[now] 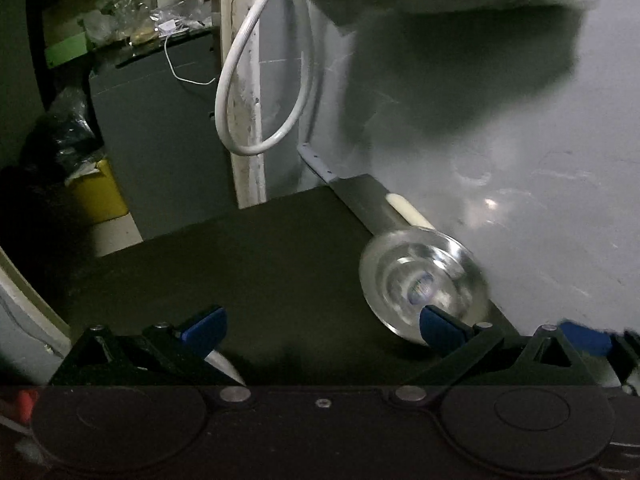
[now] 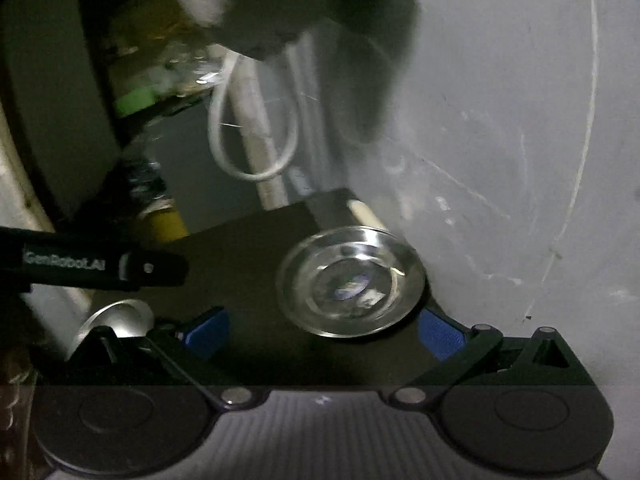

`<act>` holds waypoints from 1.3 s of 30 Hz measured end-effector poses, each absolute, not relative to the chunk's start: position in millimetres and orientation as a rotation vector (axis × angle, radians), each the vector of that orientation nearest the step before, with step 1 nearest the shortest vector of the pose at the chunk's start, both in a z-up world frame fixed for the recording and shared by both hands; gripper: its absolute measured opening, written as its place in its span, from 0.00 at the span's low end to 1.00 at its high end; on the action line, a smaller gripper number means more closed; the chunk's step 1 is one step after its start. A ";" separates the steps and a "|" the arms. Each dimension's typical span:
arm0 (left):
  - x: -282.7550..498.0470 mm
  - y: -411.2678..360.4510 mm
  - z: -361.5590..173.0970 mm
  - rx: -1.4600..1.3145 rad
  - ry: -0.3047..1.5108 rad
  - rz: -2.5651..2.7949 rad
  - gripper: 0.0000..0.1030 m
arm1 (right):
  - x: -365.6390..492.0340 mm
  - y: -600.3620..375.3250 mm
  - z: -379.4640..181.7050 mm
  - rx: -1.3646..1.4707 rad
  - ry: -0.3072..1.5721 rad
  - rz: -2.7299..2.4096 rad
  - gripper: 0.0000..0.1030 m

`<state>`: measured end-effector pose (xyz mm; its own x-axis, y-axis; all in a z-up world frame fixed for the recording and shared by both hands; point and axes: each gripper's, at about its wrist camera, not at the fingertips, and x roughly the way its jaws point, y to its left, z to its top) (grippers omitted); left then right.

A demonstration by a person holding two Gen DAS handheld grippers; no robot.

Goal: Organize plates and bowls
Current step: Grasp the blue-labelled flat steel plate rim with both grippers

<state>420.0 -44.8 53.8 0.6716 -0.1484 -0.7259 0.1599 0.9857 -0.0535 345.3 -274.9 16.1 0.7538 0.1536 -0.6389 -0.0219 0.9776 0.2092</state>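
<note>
two steel dishes are what we can make out in this dim, blurred scene. the bigger steel plate lies on the dark bench, right against the grey wall at the far right edge, with a pale cylinder just behind it. a second, smaller steel dish shows at the lower left of the right wrist view, partly hidden behind our right tool's own finger.

our right tool has its blue pads spread apart and grips nothing; the plate sits just beyond and between them. our left tool is likewise spread wide and empty, its right pad near the plate's rim in its own view.

we judge the risks to be these: the plate is thin, shiny and hard against the wall, so a pad closing on its rim may slip, or shove it into the wall and tilt it up. with both tools close together near the same dish, they could knock each other. the poor light and blur make rim alignment uncertain, and a clumsy nudge could send the plate toward the bench edge.
</note>
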 end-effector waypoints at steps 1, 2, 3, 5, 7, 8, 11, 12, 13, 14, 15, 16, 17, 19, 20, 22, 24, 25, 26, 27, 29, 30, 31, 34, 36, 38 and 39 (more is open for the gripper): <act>431.2 -47.4 48.3 0.015 0.818 -0.163 0.99 | 354.1 -279.3 8.7 0.212 0.720 0.083 0.94; 442.2 -50.0 41.4 0.011 0.821 -0.152 0.99 | 362.5 -283.4 1.5 0.227 0.730 0.075 0.92; 453.0 -52.2 34.4 -0.001 0.825 -0.146 0.99 | 371.2 -285.9 -4.9 0.234 0.736 0.068 0.89; 472.4 -56.4 20.5 -0.034 0.833 -0.143 0.99 | 383.0 -289.0 -16.1 0.234 0.752 0.053 0.87; 486.2 -61.9 8.7 -0.053 0.844 -0.149 0.99 | 391.7 -291.3 -25.2 0.243 0.770 0.045 0.82; 493.4 -64.9 2.0 -0.064 0.848 -0.155 0.99 | 394.9 -292.1 -29.2 0.247 0.776 0.044 0.80; 508.9 -73.0 -14.7 -0.087 0.871 -0.190 0.99 | 398.9 -292.5 -35.9 0.236 0.782 0.035 0.79; 511.9 -75.4 -18.9 -0.092 0.876 -0.201 0.99 | 402.1 -290.8 -38.8 0.227 0.786 0.035 0.79; 514.7 -77.9 -23.0 -0.093 0.878 -0.206 0.99 | 403.6 -290.3 -41.2 0.219 0.792 0.035 0.79; 517.0 -81.0 -27.6 -0.090 0.884 -0.209 0.99 | 405.1 -290.0 -43.5 0.216 0.799 0.035 0.77; 518.1 -83.5 -31.2 -0.084 0.892 -0.213 0.95 | 407.2 -290.2 -44.9 0.217 0.806 0.037 0.74; 519.3 -85.6 -34.4 -0.078 0.898 -0.219 0.90 | 410.2 -289.8 -47.1 0.217 0.814 0.037 0.73; 520.2 -87.3 -37.1 -0.073 0.905 -0.225 0.88 | 413.2 -289.2 -48.4 0.217 0.819 0.037 0.70; 520.7 -88.7 -40.0 -0.070 0.911 -0.240 0.75 | 417.0 -288.0 -51.6 0.220 0.833 0.042 0.65; 521.0 -89.2 -41.3 -0.072 0.915 -0.250 0.71 | 418.0 -288.3 -53.2 0.229 0.841 0.047 0.63; 521.7 -88.8 -43.1 -0.082 0.931 -0.270 0.58 | 420.8 -288.6 -56.2 0.237 0.848 0.049 0.61; 522.3 -88.0 -45.1 -0.101 0.946 -0.289 0.35 | 423.0 -287.9 -57.3 0.230 0.849 0.045 0.54; 523.0 -88.0 -46.2 -0.109 0.959 -0.298 0.27 | 423.1 -287.8 -58.0 0.224 0.852 0.043 0.51; 523.0 -87.5 -47.9 -0.118 0.975 -0.313 0.23 | 422.1 -288.5 -58.0 0.226 0.849 0.046 0.48; 522.9 -88.1 -48.2 -0.119 0.979 -0.316 0.22 | 420.0 -289.8 -56.8 0.228 0.849 0.047 0.46; 518.4 -87.1 -46.7 -0.104 0.976 -0.321 0.22 | 418.0 -291.4 -55.9 0.230 0.853 0.051 0.44; 516.1 -86.2 -46.1 -0.100 0.977 -0.322 0.22 | 416.3 -292.4 -55.3 0.230 0.854 0.054 0.42; 512.7 -84.7 -44.8 -0.100 0.978 -0.325 0.22 | 414.1 -293.3 -54.7 0.232 0.853 0.058 0.42; 501.1 -79.2 -38.2 -0.099 0.967 -0.325 0.22 | 405.1 -294.1 -49.1 0.227 0.825 0.071 0.40; 493.5 -75.0 -34.0 -0.098 0.959 -0.320 0.22 | 398.6 -292.8 -43.9 0.221 0.807 0.085 0.40; 484.2 -69.6 -29.3 -0.107 0.949 -0.312 0.22 | 392.6 -291.0 -38.6 0.217 0.795 0.100 0.40; 479.8 -67.0 -27.1 -0.113 0.945 -0.310 0.22 | 389.3 -289.8 -35.9 0.213 0.789 0.106 0.40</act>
